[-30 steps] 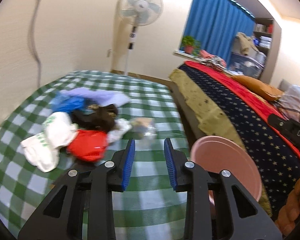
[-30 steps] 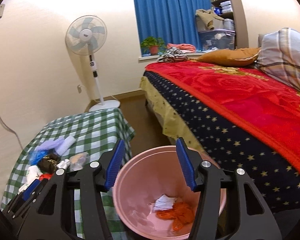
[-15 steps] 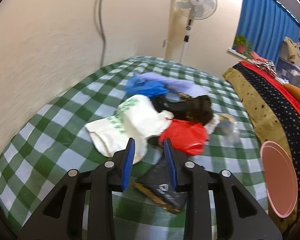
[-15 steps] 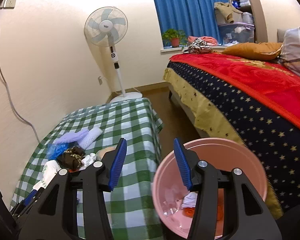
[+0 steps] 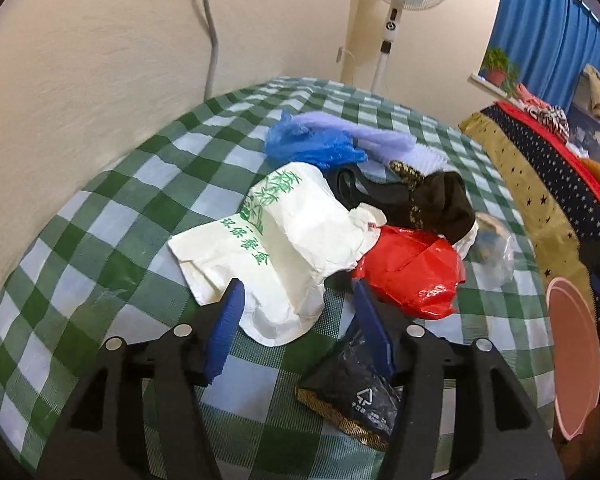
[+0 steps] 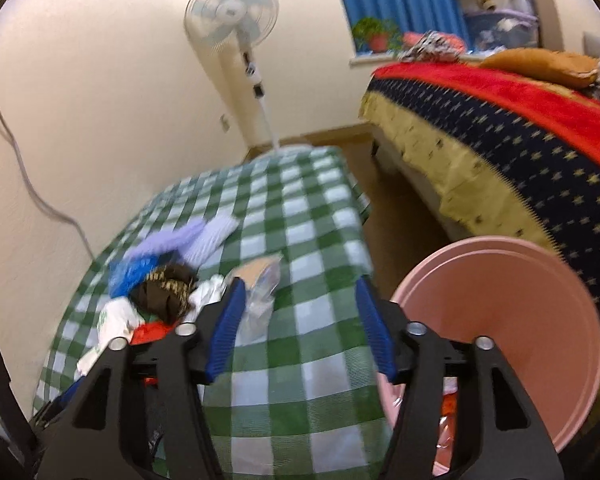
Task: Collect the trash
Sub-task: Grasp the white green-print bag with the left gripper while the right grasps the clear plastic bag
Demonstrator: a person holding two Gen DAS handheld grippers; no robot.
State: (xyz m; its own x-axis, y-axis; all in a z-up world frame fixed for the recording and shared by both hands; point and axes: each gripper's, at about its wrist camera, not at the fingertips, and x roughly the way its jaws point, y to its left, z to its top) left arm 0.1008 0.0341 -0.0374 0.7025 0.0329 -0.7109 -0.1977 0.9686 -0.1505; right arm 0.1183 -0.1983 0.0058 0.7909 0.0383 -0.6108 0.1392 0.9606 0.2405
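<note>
**Trash pile on checked table, both tools open**

Left gripper [image 5: 298, 320]: jaws standing wide apart, gripping nothing, hanging over the near edge of the white printed bag [image 5: 276, 240]. Red bag [image 5: 412, 272] lying at 2 o'clock of it, touching the white one; dark foil wrapper [image 5: 360, 400] sitting under the right finger. Right gripper [image 6: 300, 326]: jaws gaping, empty, hovering over the table [image 6: 300, 240]. Pink bin [image 6: 500, 312] standing at 3 o'clock, apparently holding scraps; the view is blurred.

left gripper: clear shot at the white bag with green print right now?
Probably yes. The left gripper is open, and the white bag lies on top of the pile with its near edge between the fingers. The red bag sits beside it, not over it.
</note>
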